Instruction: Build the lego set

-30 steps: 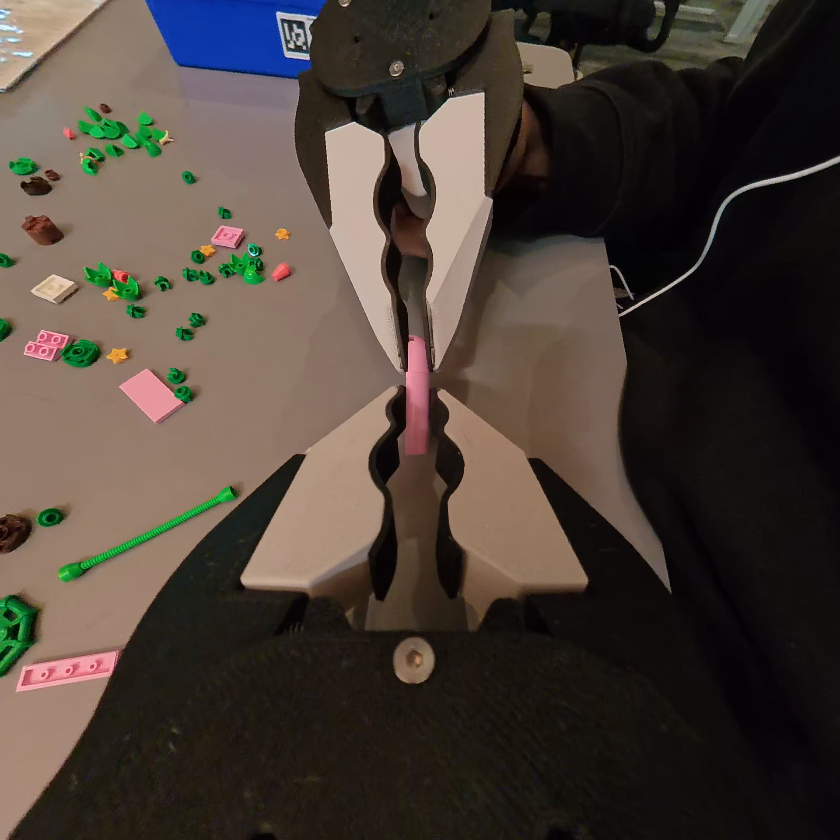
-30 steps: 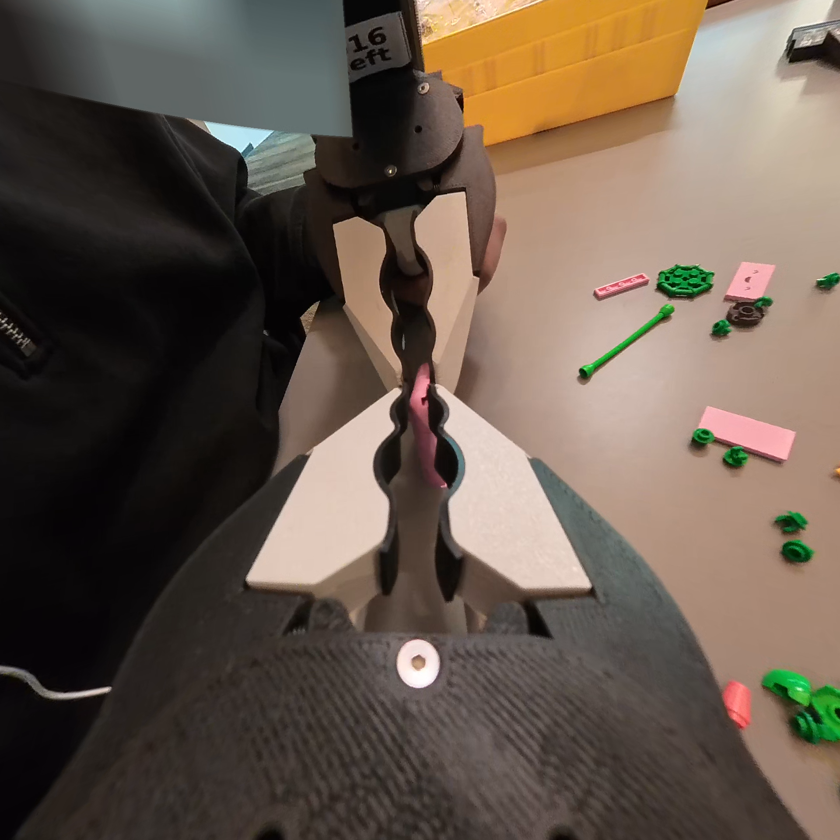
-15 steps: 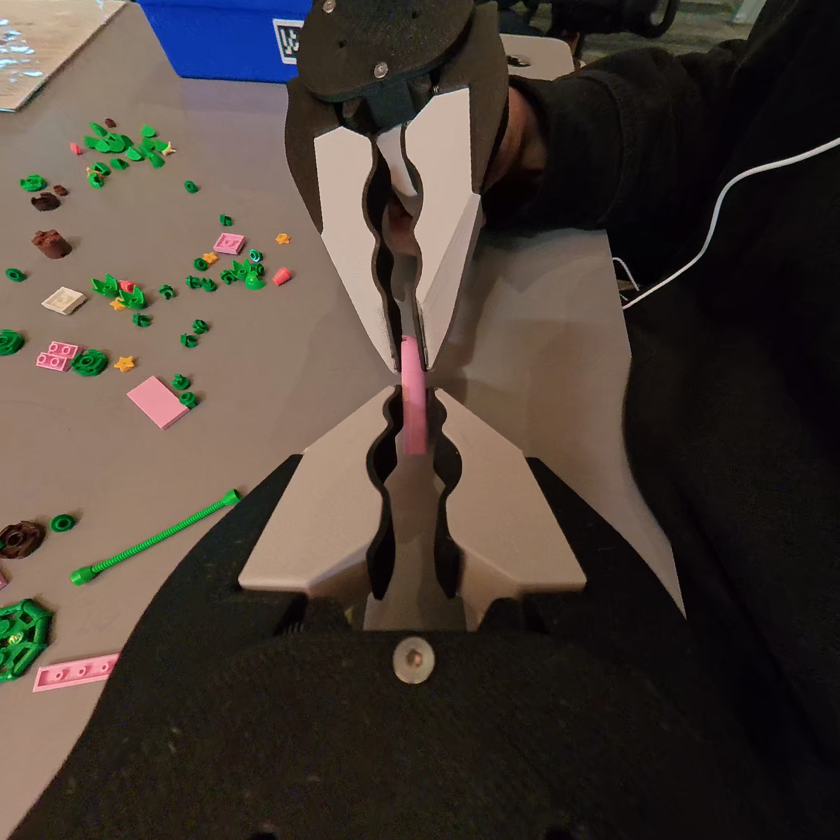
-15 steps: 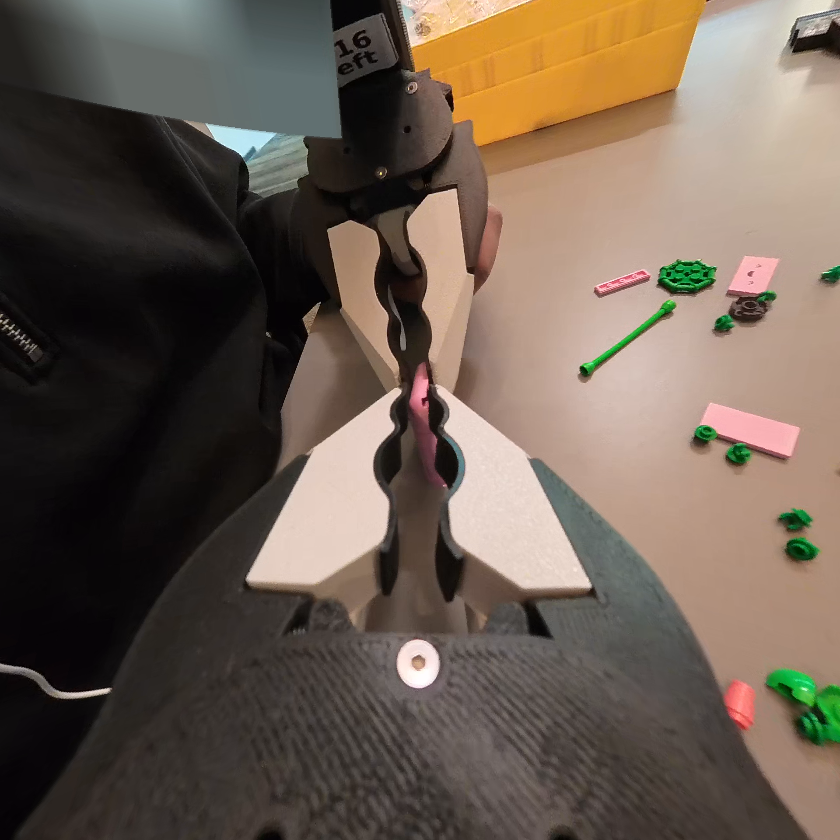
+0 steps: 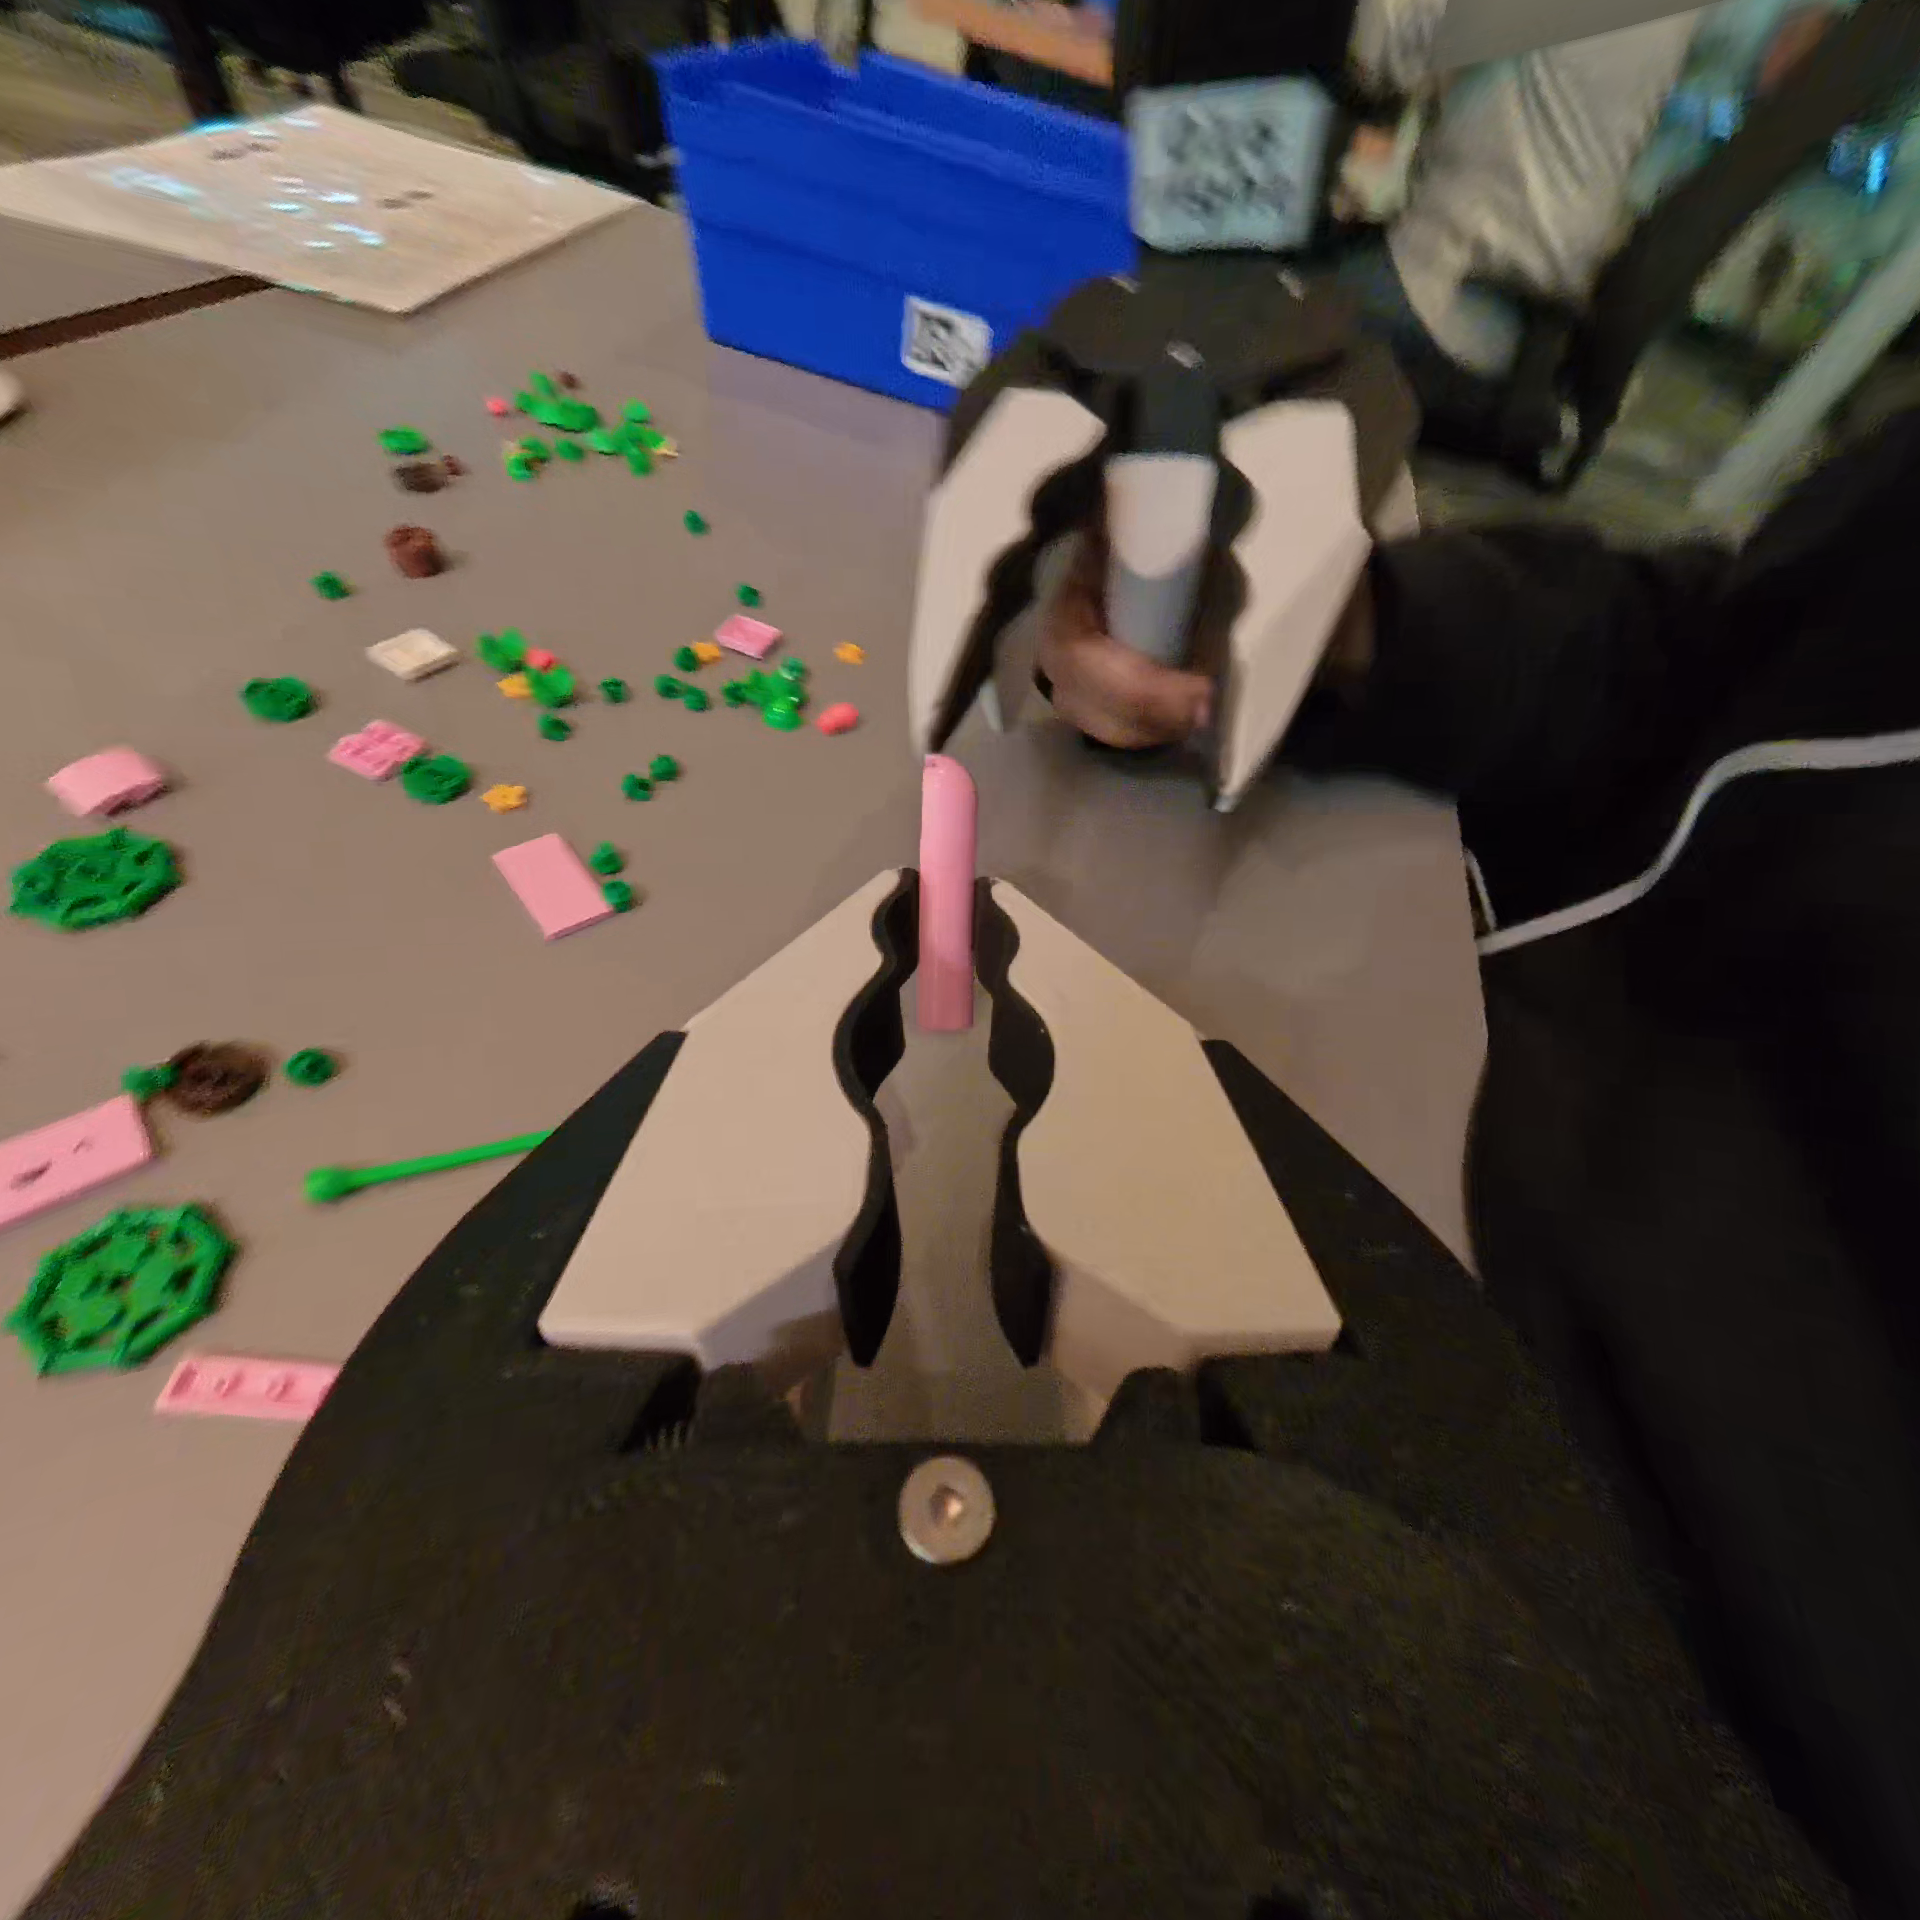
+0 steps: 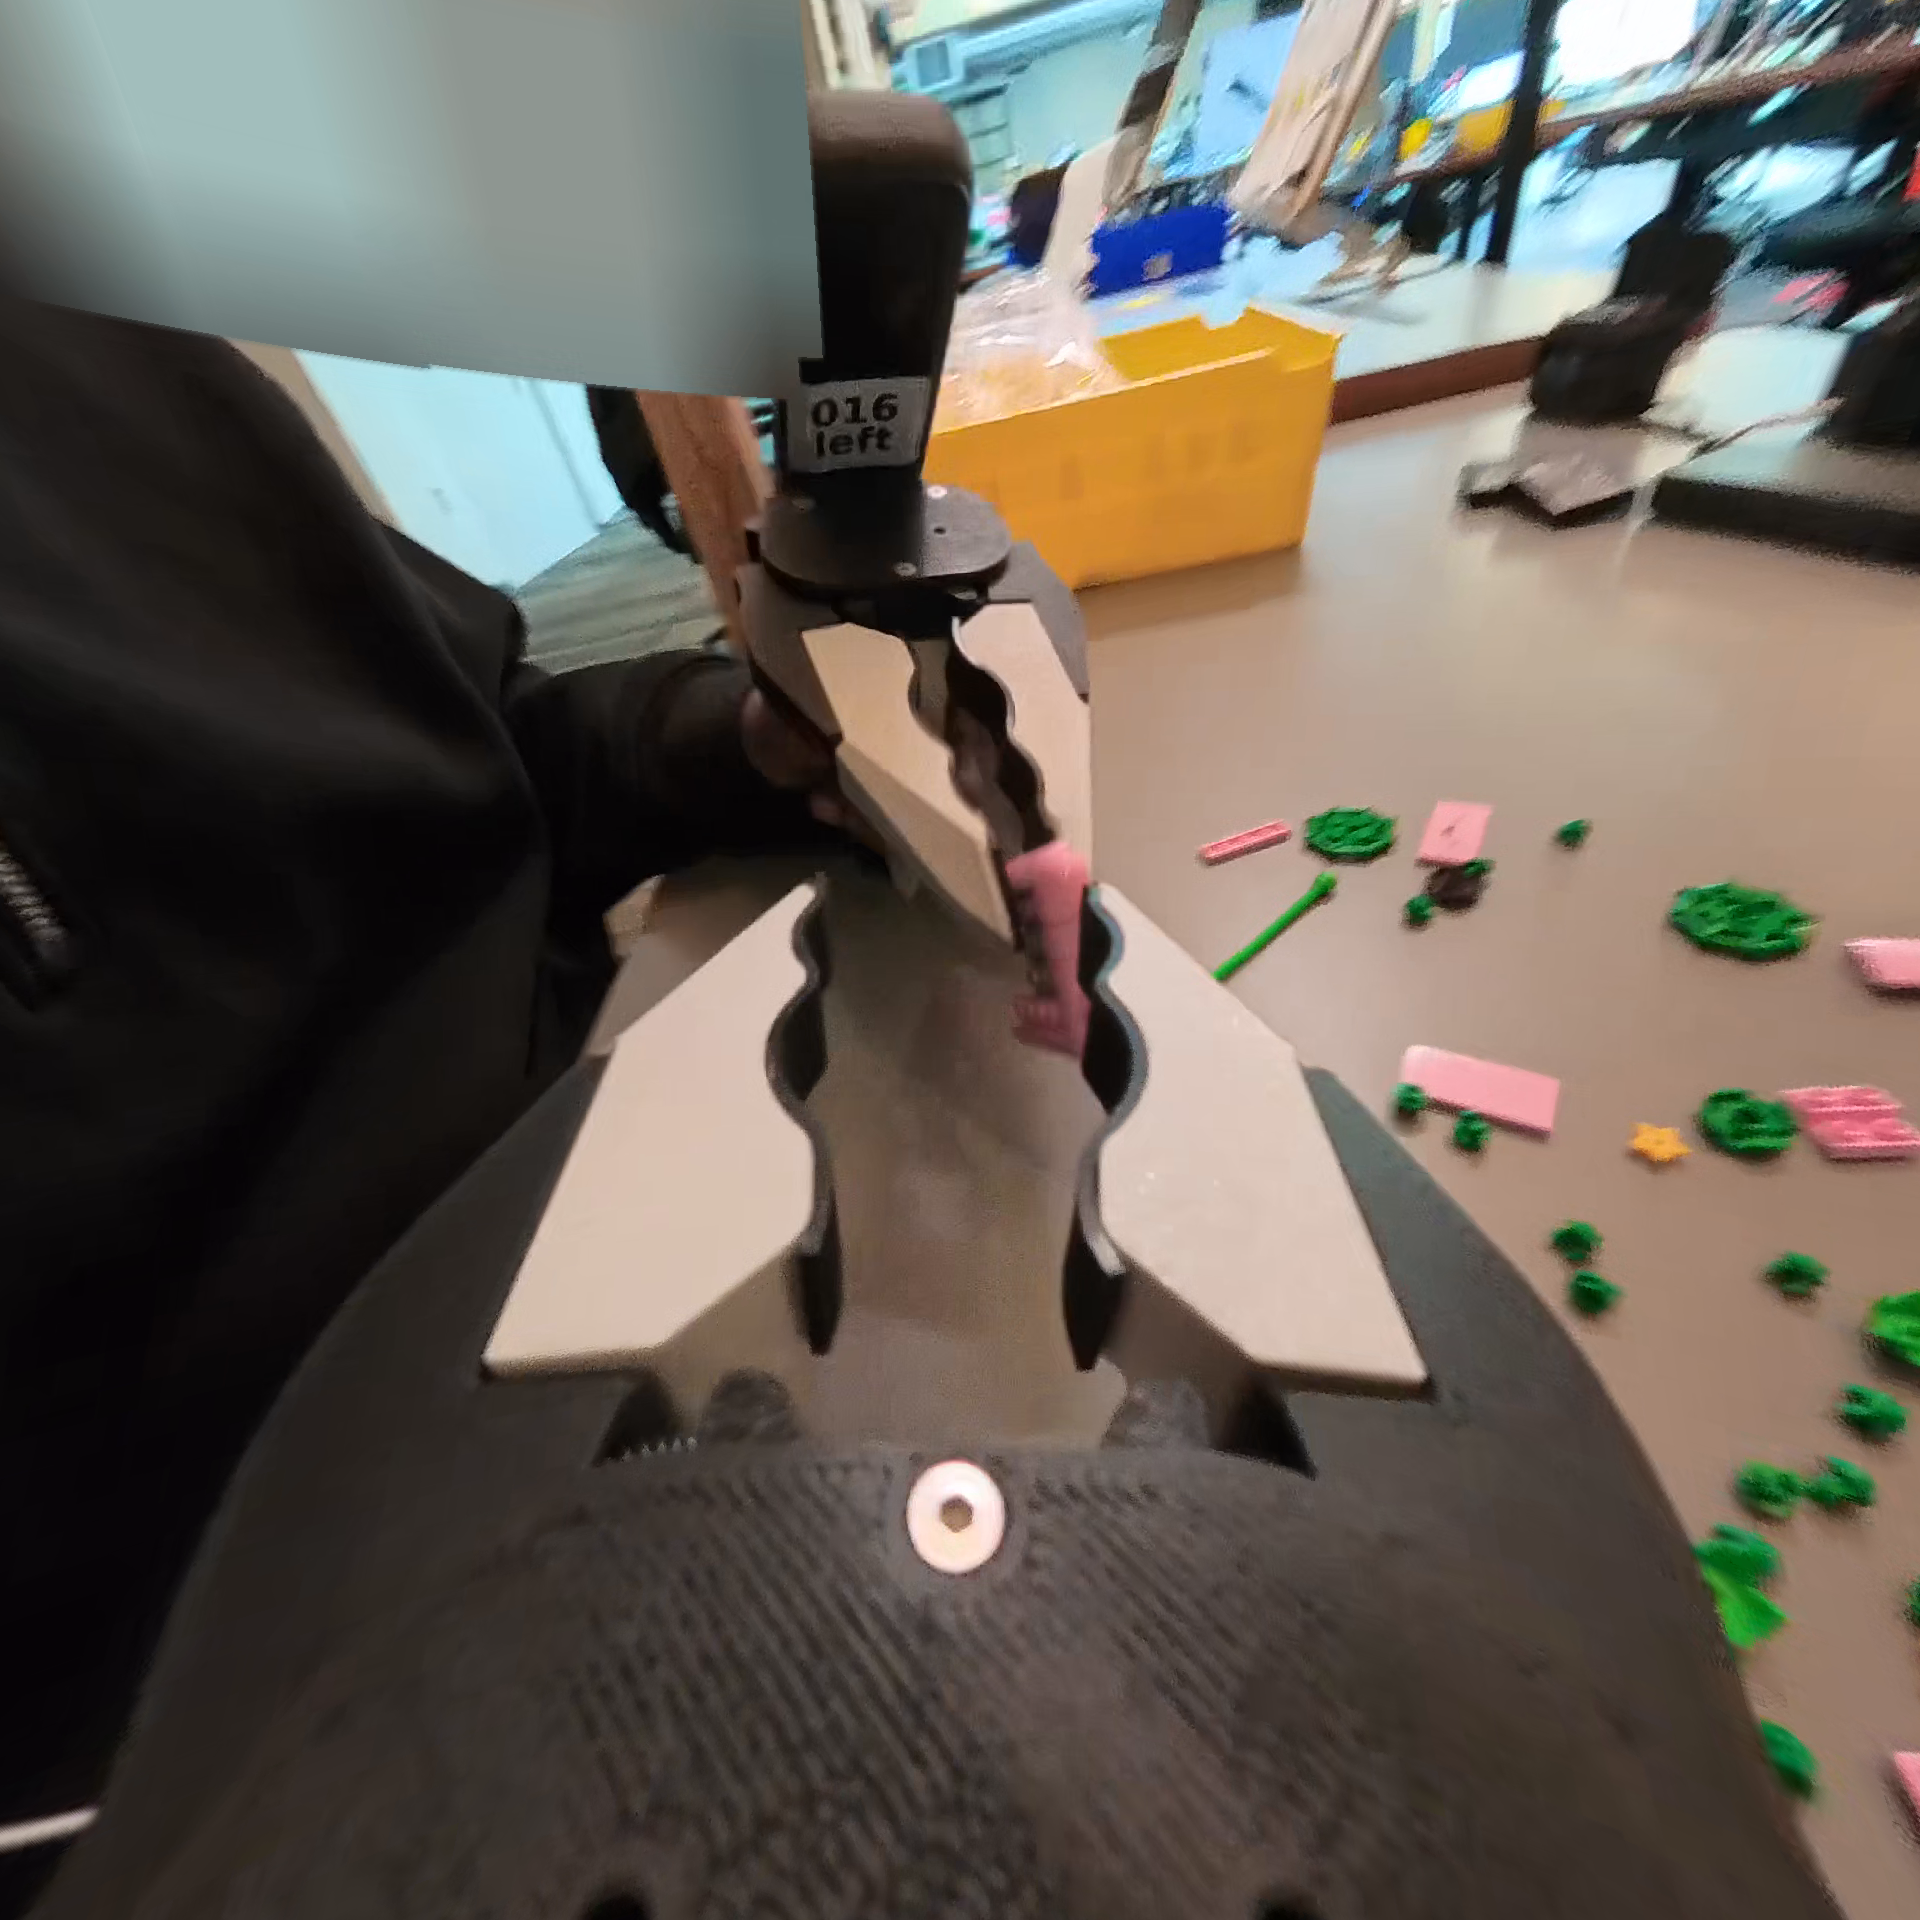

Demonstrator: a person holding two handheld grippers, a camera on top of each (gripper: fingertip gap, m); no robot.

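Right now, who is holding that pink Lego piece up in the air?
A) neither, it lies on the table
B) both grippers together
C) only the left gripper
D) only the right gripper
C: the left gripper is shut on the pink piece, while the right gripper has its fingers spread wide and clamps nothing, though the piece sits close against one of its fingers.

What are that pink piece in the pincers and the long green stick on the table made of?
The pink piece, held edge-on in the left gripper, looks like smooth moulded plastic with an even satin sheen. The green stick also looks plastic, glossy with knobbed ends; blur hides finer texture.
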